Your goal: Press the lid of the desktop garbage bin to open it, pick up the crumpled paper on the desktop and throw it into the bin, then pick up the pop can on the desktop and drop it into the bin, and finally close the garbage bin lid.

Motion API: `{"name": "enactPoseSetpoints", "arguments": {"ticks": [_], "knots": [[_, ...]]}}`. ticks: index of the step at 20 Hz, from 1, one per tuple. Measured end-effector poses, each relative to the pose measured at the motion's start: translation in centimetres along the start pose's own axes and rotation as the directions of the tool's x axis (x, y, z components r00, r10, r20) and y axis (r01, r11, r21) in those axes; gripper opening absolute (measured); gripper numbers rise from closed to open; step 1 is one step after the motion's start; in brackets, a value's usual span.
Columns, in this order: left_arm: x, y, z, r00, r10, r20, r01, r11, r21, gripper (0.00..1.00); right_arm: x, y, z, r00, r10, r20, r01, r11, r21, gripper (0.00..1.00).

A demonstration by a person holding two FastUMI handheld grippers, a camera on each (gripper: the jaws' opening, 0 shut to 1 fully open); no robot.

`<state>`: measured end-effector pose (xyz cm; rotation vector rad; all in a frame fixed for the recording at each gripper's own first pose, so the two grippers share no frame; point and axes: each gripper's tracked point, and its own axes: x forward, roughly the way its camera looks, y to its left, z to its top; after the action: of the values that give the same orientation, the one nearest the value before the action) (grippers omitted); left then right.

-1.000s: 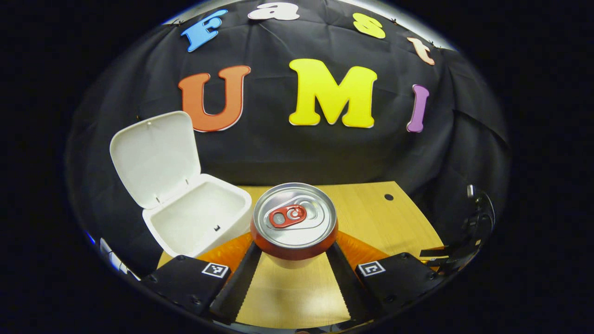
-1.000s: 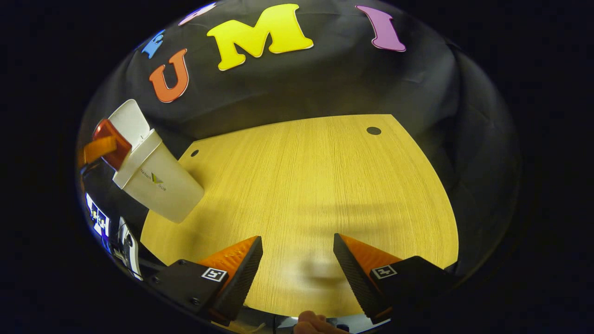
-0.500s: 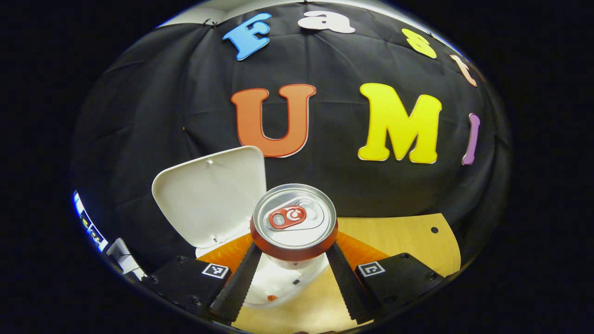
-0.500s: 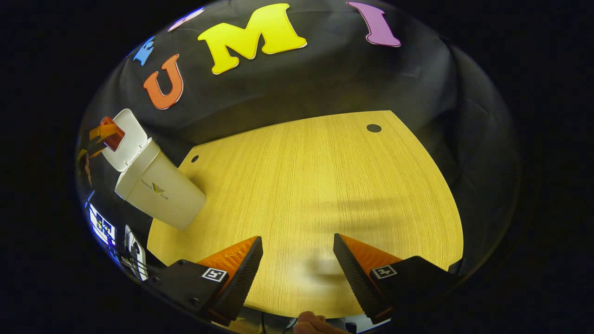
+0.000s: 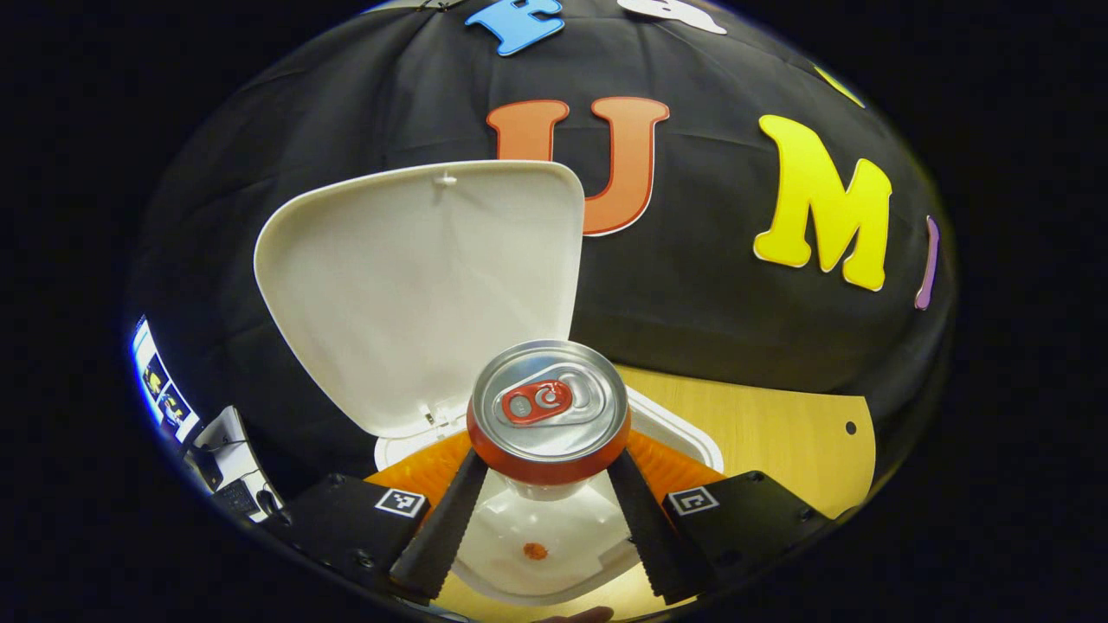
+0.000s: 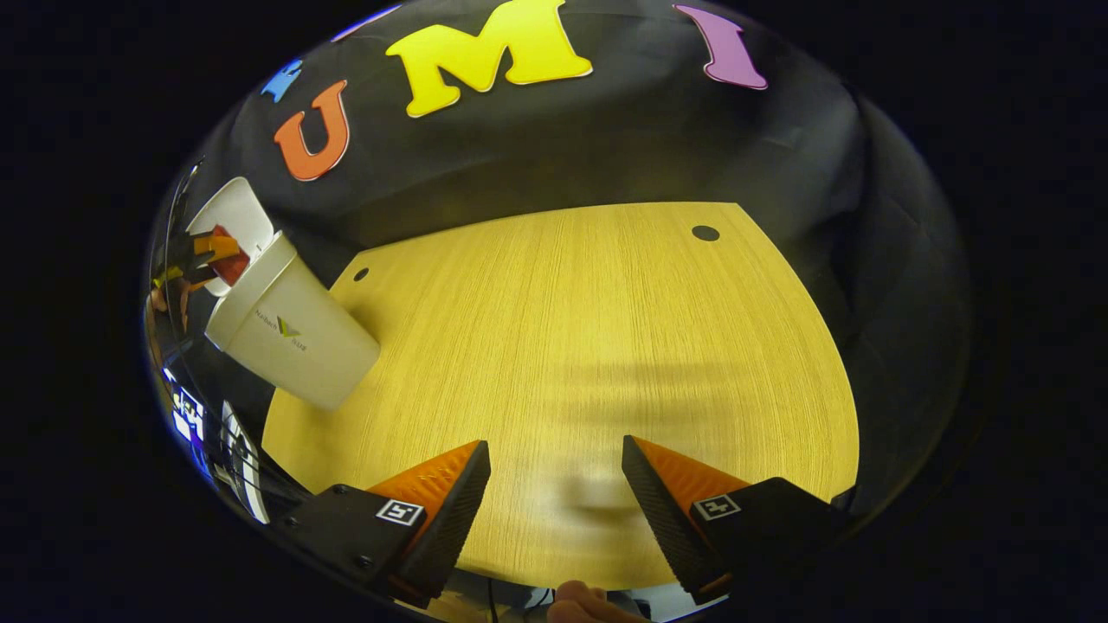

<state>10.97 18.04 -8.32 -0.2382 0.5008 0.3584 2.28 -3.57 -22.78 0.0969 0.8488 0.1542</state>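
Left gripper view: the left gripper holds a pop can upright, its jaws closed against the can's two sides just below the silver top with its red pull tab. The can hangs directly over the open mouth of a white garbage bin. The bin's lid stands raised behind and to the left of the can, its pale inner face turned toward the camera. Down inside the bin, below the can, the white interior shows a small orange-red speck; whether it is a thing or a reflection cannot be told. A strip of light wooden tabletop runs off to the right of the bin, with a small dark hole near its far right corner.

Right gripper view: the right gripper hovers above the near edge of the tabletop with its jaws spread wide and nothing between them. The bin stands at the tabletop's left edge, near the far left corner, leaning in the curved picture, its lid up. At its mouth the red can is seen, gripped by the other gripper. Part of a hand shows at the very bottom of this view. Two small dark holes mark the far corners of the tabletop.
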Motion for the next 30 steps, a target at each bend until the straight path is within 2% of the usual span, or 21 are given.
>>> {"name": "enactPoseSetpoints", "arguments": {"ticks": [4, 6, 7, 9, 10, 11, 17, 22, 23, 26, 30], "knots": [[-0.6, -0.4, 0.6, 0.998, -0.024, 0.05, 0.024, 1.0, 0.011, 0.88, 0.5, 0.5, -0.3, 1.0, 0.003, -0.005, -0.003, 1.0, -0.008, 0.96], [-1.4, -0.4, 1.5, 0.997, -0.001, 0.08, -0.002, 0.999, 0.037, 0.87, 0.6, 0.7, -0.2, 1.0, 0.011, -0.007, -0.011, 1.0, -0.008, 0.93], [-1.7, -0.5, 2.1, 0.994, 0.013, 0.105, -0.018, 0.999, 0.048, 0.88, 0.7, 0.8, -0.2, 1.0, 0.015, -0.007, -0.015, 1.0, -0.01, 0.96], [-2.6, 0.1, 3.8, 0.986, 0.04, 0.163, -0.051, 0.997, 0.061, 0.88, 0.9, 0.6, 0.2, 1.0, 0.01, 0.004, -0.01, 1.0, -0.01, 0.96], [-3.1, -0.1, 4.5, 0.982, 0.035, 0.184, -0.049, 0.997, 0.068, 0.9, 1.0, 0.8, 0.4, 1.0, 0.016, 0.005, -0.016, 1.0, -0.003, 0.96], [-3.6, -0.3, 5.3, 0.978, 0.035, 0.204, -0.05, 0.996, 0.067, 0.98, 1.1, 0.9, 0.4, 1.0, 0.022, 0.004, -0.022, 1.0, 0.003, 0.96], [-6.4, 0.1, 13.0, 0.938, 0.067, 0.34, -0.081, 0.996, 0.029, 0.98, 1.6, 1.3, 1.0, 0.999, 0.038, 0.008, -0.038, 0.999, 0.006, 0.96], [-6.7, 3.3, 19.5, 0.894, 0.165, 0.416, -0.16, 0.986, -0.046, 0.98, 1.8, 1.7, 0.9, 0.999, 0.05, 0.0, -0.05, 0.999, 0.006, 0.96], [-6.2, 4.2, 20.4, 0.886, 0.192, 0.423, -0.184, 0.981, -0.059, 0.98, 1.9, 1.7, 0.8, 0.999, 0.049, -0.003, -0.049, 0.999, 0.003, 0.96], [-4.5, 5.7, 21.2, 0.889, 0.241, 0.39, -0.221, 0.97, -0.097, 0.98, 2.0, 1.6, 0.8, 0.999, 0.045, -0.006, -0.045, 0.999, 0.003, 0.96], [-2.4, 6.5, 21.2, 0.901, 0.262, 0.347, -0.232, 0.965, -0.126, 0.98, 2.1, 1.4, 0.9, 0.999, 0.044, -0.007, -0.044, 0.999, 0.019, 0.96]]}}
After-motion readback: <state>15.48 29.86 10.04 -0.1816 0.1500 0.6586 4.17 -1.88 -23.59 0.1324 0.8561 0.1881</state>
